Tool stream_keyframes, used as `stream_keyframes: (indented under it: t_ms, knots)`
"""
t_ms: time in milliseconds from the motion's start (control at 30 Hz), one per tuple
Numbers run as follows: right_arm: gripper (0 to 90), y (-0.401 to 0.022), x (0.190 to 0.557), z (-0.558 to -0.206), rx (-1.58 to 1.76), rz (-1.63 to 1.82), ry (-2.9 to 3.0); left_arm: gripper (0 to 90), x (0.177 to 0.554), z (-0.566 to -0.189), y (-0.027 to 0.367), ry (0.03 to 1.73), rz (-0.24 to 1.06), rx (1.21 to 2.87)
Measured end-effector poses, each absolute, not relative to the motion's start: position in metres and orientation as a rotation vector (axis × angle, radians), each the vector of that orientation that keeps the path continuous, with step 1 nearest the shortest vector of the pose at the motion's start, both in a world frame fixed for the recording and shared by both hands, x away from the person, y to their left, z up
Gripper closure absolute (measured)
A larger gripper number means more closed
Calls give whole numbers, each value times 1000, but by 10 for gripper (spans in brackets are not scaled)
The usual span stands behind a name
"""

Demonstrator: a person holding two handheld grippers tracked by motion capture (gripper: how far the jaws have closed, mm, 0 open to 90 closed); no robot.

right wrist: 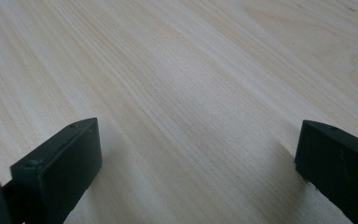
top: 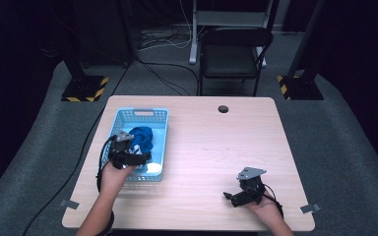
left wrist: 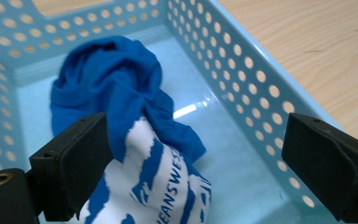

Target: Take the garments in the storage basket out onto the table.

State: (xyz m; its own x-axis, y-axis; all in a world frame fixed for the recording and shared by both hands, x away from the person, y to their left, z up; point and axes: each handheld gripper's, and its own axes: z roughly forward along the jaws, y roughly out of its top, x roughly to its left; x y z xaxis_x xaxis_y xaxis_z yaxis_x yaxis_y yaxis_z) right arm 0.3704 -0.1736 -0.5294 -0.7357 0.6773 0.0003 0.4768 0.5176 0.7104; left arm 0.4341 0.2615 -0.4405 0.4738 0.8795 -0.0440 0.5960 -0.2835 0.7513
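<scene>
Hovering over the near end of the light-blue perforated plastic basket [top: 158, 117] at centre-left of the high view, the left gripper [left wrist: 193, 161] has its jaws spread wide, one against the crumpled blue-and-white printed cloth [left wrist: 121, 93] lying inside, which suggests it is lined up either to seize the fabric or has just let it go. Parked at the lower right of the pale wooden table [top: 216, 147], the right gripper [top: 237, 196] is likewise agape and empty, apparently kept well clear until needed.
</scene>
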Motion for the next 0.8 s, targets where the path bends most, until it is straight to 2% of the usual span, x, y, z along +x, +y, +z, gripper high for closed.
stream_keyframes:
  t_ms: [800]
  knots:
    - [0, -174, 370, -529, 967, 1037, 2485, 75, 465, -435, 262, 1304, 430, 1988]
